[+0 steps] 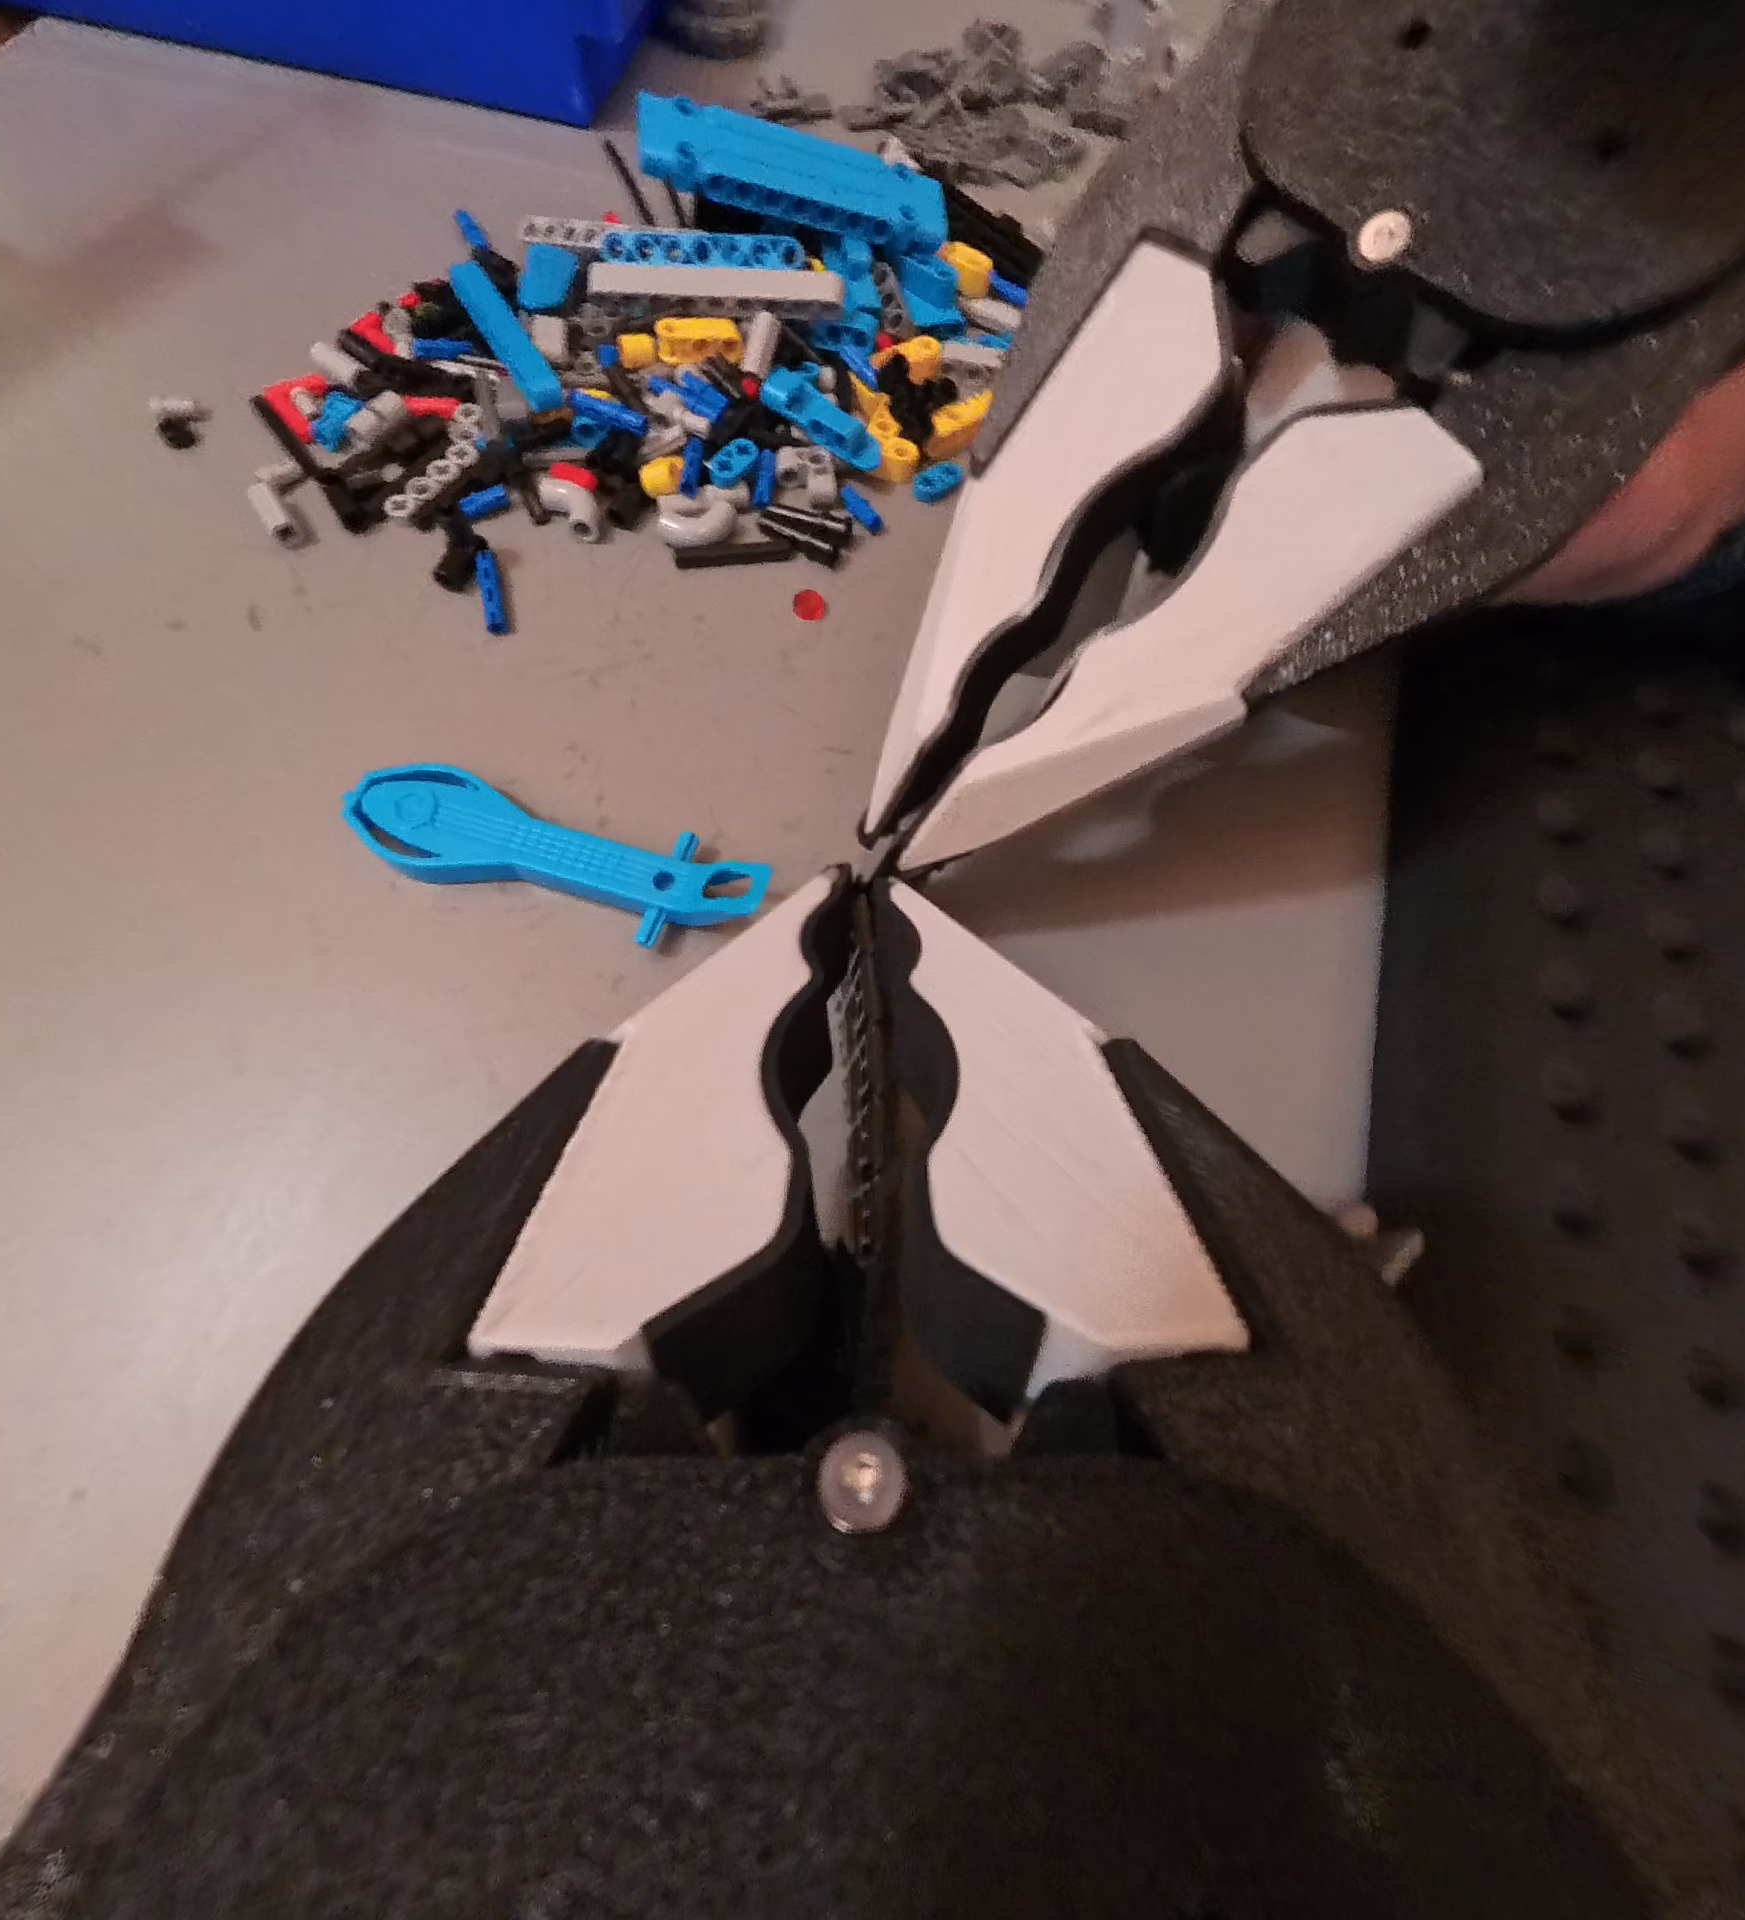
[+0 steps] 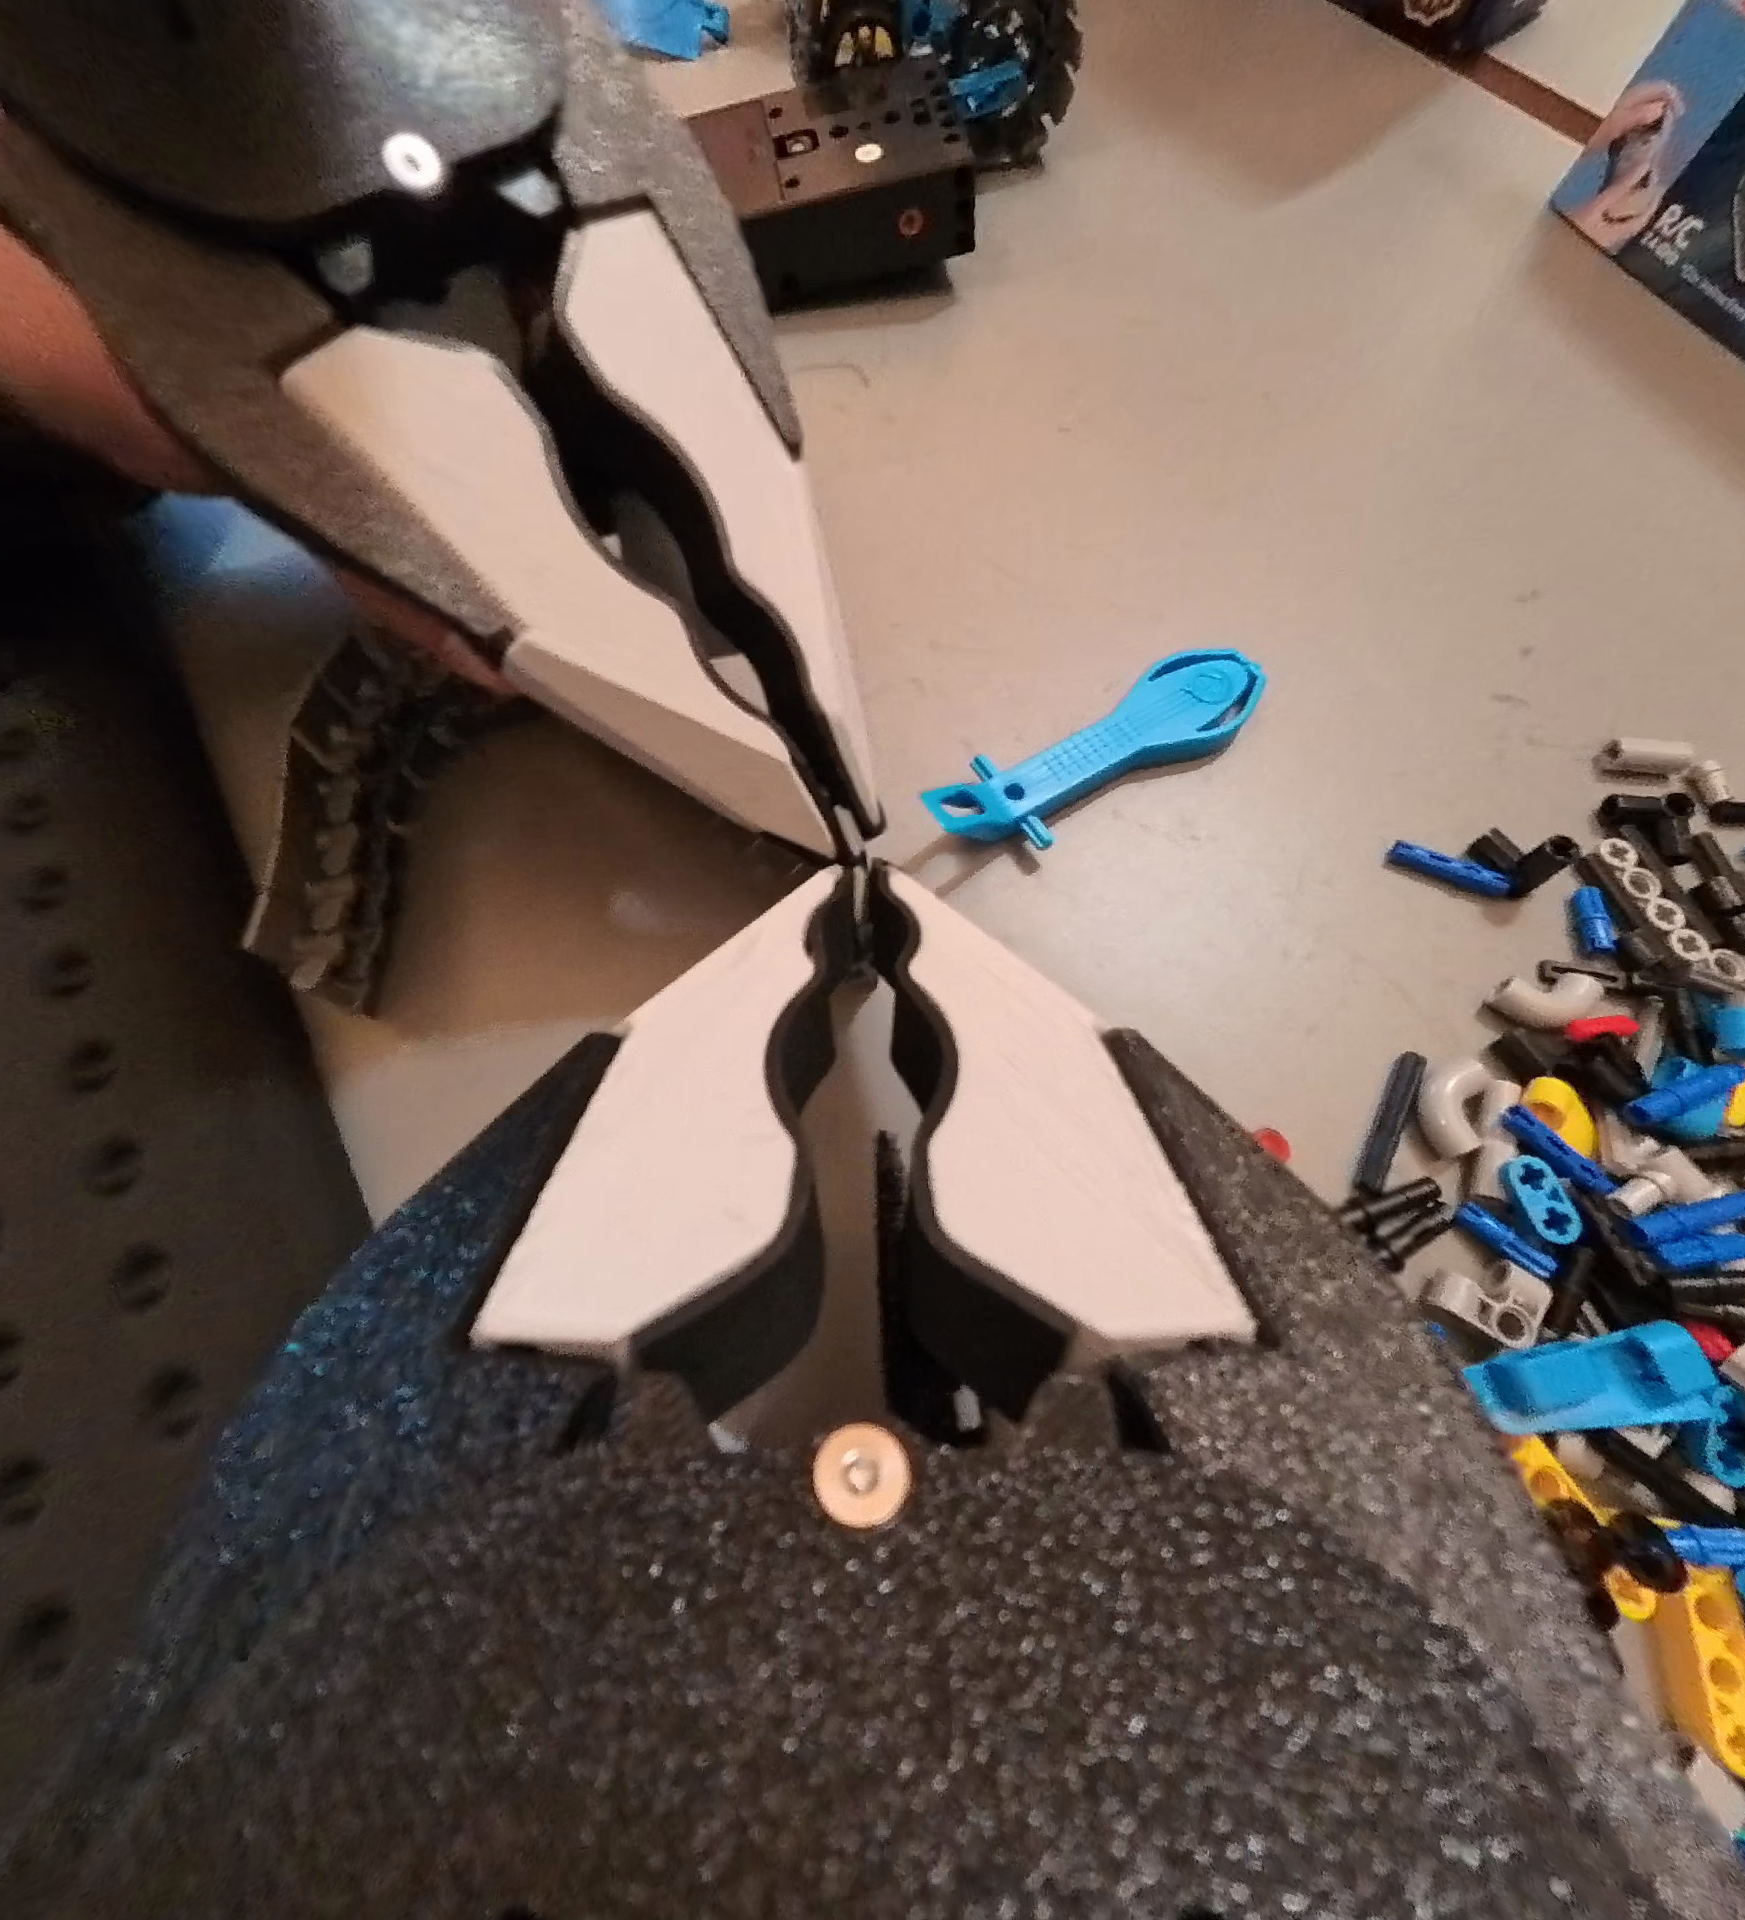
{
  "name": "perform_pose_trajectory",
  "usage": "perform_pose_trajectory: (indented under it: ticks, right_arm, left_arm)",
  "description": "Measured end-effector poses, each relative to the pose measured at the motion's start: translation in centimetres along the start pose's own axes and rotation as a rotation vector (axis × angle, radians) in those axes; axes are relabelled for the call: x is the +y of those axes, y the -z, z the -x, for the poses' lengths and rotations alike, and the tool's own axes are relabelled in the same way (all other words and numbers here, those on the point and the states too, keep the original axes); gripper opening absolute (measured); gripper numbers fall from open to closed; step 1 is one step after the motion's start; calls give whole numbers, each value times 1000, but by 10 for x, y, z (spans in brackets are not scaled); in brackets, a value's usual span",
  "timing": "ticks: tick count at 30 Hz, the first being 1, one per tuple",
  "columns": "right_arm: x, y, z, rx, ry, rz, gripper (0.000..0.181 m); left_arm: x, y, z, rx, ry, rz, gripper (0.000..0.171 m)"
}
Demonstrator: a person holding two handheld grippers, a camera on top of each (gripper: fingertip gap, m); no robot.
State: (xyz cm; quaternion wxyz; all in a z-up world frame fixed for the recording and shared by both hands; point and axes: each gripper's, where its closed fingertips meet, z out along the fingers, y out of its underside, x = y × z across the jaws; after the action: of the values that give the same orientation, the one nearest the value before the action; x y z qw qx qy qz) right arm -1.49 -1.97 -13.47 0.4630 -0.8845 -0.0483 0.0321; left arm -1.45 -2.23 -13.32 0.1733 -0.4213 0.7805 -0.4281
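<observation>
- Left wrist view: the left claw (image 1: 852, 883) is closed down to a narrow slit. A thin black strip (image 1: 863, 1049) is clamped edge-on between its pads and runs back along the slit.
- The right claw (image 1: 883, 831) is seen entering from the upper right, also narrowed to a slit. The two pairs of tips are met almost point to point above the bench (image 1: 120, 727).
- A blue flat tool (image 1: 546, 847) is noted just to the left of the tips, lying flat and untouched. The pile of small parts (image 1: 639, 384) is set well beyond it, with a blue bin (image 1: 380, 42) at the far edge.
- Edges: the grey bench surface is ended by a straight edge at the right, where a dark perforated mat (image 1: 1626, 1039) begins. Bare surface is left open to the left and near side.
- Right wrist view: the right claw (image 2: 860, 883) is closed narrow. A small dark part is glimpsed at its tips; whether it is the end of the same strip cannot be told.
- The left claw (image 2: 847, 831) is seen from the upper left, shut.
- A grey toothed track (image 2: 338, 831) is lying under the left claw, near the mat's edge.
- The parts pile is crowded along the right. A black block (image 2: 847, 177) and a printed box (image 2: 1720, 187) are standing at the far side, with bare bench left between them.
</observation>
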Motion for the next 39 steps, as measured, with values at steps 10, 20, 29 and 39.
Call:
perform_pose_trajectory:
  ticks: [10,20,29,39]
  right_arm:
    - [1,-1,9,-59,27,0,1]
    - [-1,-2,13,-78,46,-11,2]
    - [1,1,15,-40,46,11,1]
    - [-14,19,28,-174,-96,-120,0]
  left_arm:
    - [0,8,-3,76,-65,-22,16]
    - [3,8,-10,128,-114,-18,1]
    - [3,6,-8,113,6,-21,1]
    - [0,18,26,-75,16,-43,0]
